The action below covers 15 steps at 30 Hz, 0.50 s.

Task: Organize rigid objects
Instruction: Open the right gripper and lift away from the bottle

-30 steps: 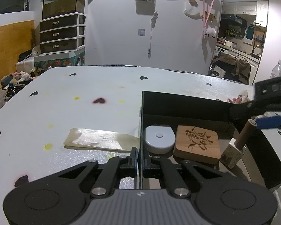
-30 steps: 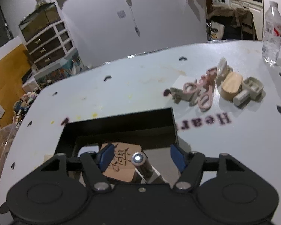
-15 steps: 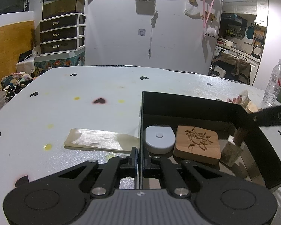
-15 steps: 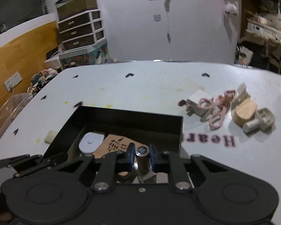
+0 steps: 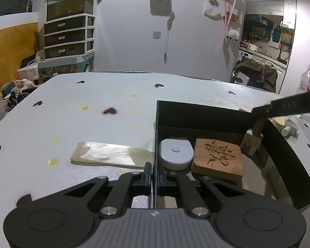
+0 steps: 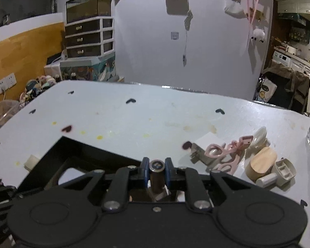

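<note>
A black box point(image 5: 206, 113) sits on the white table. My left gripper point(image 5: 154, 175) is shut on the box's left wall. Inside lie a white tape measure point(image 5: 175, 153), a carved wooden coaster point(image 5: 219, 159) and a stamp with a brown handle point(image 5: 255, 136). My right gripper point(image 6: 157, 170) is shut on the stamp's handle point(image 6: 157, 175) over the box's right part; it shows as a black bar in the left wrist view point(image 5: 287, 107). Loose items lie right of the box: pink scissors point(image 6: 223, 155), a wooden oval piece point(image 6: 260, 163) and a beige plug point(image 6: 283, 170).
A cream flat packet point(image 5: 111, 155) lies left of the box, touching its wall. A water bottle point(image 5: 305, 82) stands at the table's far right. A white card point(image 6: 208, 139) lies behind the scissors. The table's far half is bare white with heart marks.
My right gripper has shut on the stamp's handle, levelled out, and shifted the stamp toward the box's back right corner. The left gripper has not moved.
</note>
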### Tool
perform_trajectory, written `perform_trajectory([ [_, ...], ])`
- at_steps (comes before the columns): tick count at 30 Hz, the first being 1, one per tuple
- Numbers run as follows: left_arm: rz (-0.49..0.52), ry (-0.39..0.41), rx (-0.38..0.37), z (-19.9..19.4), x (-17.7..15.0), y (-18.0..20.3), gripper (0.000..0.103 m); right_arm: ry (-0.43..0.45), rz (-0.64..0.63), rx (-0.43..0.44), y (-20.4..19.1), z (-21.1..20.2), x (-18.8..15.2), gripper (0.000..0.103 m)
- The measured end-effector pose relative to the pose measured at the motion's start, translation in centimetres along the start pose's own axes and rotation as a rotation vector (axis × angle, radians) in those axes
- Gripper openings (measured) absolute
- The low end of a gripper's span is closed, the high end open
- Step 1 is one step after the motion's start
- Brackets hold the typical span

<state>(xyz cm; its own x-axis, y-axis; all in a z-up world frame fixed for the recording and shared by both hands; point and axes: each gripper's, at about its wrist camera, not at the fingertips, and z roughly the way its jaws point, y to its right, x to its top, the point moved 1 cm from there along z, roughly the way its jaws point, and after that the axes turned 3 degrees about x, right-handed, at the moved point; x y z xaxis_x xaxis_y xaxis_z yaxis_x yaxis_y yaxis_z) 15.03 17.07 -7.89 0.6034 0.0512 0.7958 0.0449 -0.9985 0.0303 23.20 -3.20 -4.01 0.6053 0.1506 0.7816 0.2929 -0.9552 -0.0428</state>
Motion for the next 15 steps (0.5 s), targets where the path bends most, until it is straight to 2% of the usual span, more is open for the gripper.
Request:
perform_trajectory([
  [2, 0.001, -0.001, 0.001, 0.0, 0.0, 0.0, 0.004, -0.005, 0.017, -0.001, 0.3, 0.1, -0.2, 0.02],
  [5, 0.003, -0.002, 0.003, 0.0, 0.0, 0.1, 0.004, 0.006, 0.043, 0.013, 0.6, -0.4, -0.3, 0.031],
  [8, 0.007, -0.002, 0.007, 0.1, 0.0, 0.2, 0.004, 0.03, 0.055, 0.025, 0.7, -1.4, -0.2, 0.048],
  [12, 0.006, -0.003, 0.008, 0.1, 0.0, 0.2, 0.004, 0.047, 0.055, 0.077, 0.6, -2.9, -0.2, 0.066],
  [15, 0.006, -0.004, 0.01, 0.1, 0.0, 0.2, 0.004, 0.058, 0.041, 0.08, 0.3, -4.0, -0.5, 0.078],
])
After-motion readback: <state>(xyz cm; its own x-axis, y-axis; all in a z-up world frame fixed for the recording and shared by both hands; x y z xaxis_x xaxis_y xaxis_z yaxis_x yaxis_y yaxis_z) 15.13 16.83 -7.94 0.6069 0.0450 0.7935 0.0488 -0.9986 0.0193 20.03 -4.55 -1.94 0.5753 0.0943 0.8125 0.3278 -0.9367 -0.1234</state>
